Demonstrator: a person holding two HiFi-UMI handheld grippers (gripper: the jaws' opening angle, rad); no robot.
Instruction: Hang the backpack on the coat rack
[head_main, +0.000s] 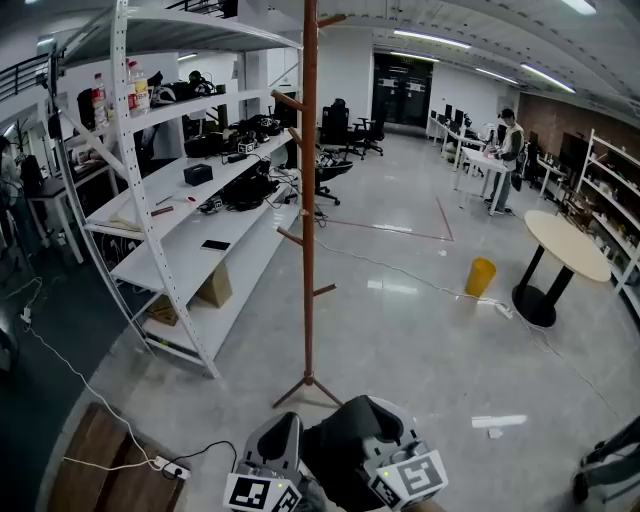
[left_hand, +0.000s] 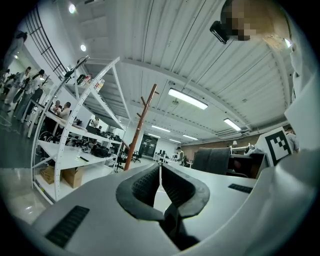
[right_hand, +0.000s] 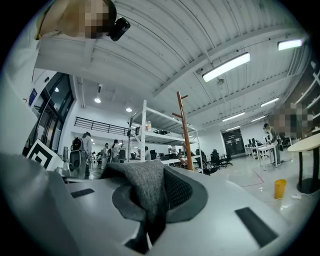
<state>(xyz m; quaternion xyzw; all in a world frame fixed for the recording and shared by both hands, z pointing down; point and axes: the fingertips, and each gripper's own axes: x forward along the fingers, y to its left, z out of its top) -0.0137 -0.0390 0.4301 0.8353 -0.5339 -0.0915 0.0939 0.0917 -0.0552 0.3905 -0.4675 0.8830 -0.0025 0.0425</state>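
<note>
Head view | 1 coat rack (head_main: 309, 200) | 1 backpack (head_main: 340, 455) | left gripper (head_main: 284, 425), right gripper (head_main: 375, 412)

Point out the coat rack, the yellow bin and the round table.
coat rack (head_main: 309, 200), head view, middle of its brown pole
yellow bin (head_main: 481, 277), head view, its side wall
round table (head_main: 567, 243), head view, bare tabletop

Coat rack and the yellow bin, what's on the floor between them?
In the head view, mostly bare glossy floor lies between the coat rack and the yellow bin, crossed only by a thin white cable.
</note>
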